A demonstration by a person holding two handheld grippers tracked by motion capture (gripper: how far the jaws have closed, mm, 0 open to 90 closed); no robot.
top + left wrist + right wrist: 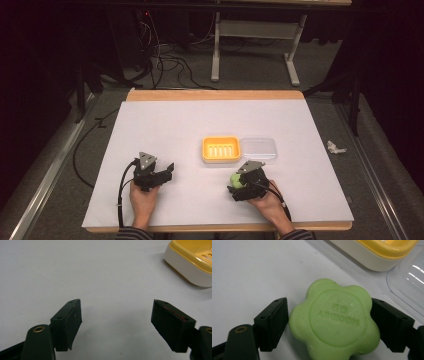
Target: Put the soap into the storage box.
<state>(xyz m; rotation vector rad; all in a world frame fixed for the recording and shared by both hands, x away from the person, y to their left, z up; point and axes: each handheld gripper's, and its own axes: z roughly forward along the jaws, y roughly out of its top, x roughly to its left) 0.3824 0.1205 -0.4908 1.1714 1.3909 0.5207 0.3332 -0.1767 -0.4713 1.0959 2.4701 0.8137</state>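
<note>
High view: a white table (165,130) with a wooden edge carries a yellow soap dish (220,149) near its middle and a clear plastic lid (258,149) lying just beside it, touching or nearly touching its right side. The person's 2 hands come in from the bottom, each holding a gripper. The left gripper (167,169) rests low over bare table, well to the left of the dish, and in the left gripper view its 2 black jaws stand wide apart over the white surface, with a corner of the yellow dish at the upper right. The right gripper (235,181) sits just in front of the dish and lid. In the right gripper view a green flower-shaped soap (334,320) lies between its jaws, raised lettering on its round face; the right jaw touches the soap's side and the left jaw is at its edge, so the soap is pinched. A crumpled white scrap (335,147) lies on the floor to the right of the table
</note>
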